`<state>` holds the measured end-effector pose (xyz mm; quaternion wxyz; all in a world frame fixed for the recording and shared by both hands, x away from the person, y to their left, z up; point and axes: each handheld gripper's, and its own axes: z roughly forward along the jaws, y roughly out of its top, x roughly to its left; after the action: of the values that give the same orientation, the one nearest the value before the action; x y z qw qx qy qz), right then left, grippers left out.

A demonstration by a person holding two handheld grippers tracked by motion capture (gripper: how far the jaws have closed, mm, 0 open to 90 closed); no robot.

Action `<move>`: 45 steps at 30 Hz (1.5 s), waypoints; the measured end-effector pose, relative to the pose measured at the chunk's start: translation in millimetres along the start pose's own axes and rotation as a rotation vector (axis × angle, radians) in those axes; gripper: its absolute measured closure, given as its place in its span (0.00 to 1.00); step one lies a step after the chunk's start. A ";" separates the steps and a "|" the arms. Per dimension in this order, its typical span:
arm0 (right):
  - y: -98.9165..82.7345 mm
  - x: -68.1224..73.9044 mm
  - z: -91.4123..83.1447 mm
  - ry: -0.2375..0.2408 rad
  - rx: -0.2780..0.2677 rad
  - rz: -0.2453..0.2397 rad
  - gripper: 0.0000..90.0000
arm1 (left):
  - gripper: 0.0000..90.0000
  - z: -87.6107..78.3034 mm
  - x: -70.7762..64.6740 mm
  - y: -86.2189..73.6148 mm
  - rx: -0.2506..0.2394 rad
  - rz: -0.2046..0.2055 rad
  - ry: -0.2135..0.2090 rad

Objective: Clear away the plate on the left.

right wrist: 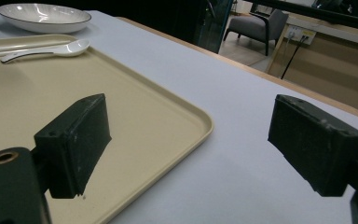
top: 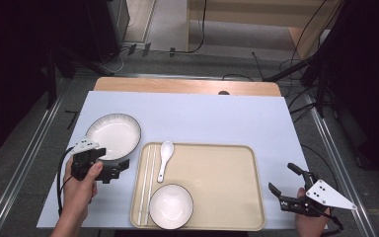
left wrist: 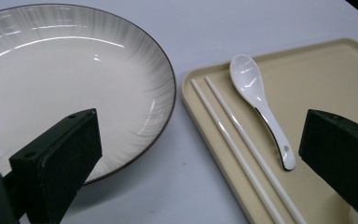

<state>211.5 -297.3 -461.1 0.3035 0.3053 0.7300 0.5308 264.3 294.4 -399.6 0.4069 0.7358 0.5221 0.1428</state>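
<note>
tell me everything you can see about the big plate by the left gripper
The plate is round, shallow and glossy white, like glazed ceramic, with fine grey streaks toward a thin dark rim. It is empty and sits flat on the pale table cover, just left of the tray, not touching it. The open left gripper hovers at its near edge.

a small white bowl sits at the near edge of a beige tray, right of 2 white chopsticks. a white spoon lies beyond the bowl. the tray rests on the white tabletop.
</note>
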 end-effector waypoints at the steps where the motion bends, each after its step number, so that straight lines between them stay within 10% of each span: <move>1: -0.1 -0.2 -0.1 0.000 0.000 0.001 0.14 | 0.00 -0.1 3.2 1.4 -0.003 -0.008 0.007; 45: -0.2 -1.5 -3.2 -0.003 -0.006 0.004 0.14 | 0.00 18.8 85.9 38.0 0.014 -0.086 0.169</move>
<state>210.0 -300.4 -460.2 0.3045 0.3063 0.7275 0.5331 336.6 357.2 -401.4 0.3618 0.7009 0.5868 0.1831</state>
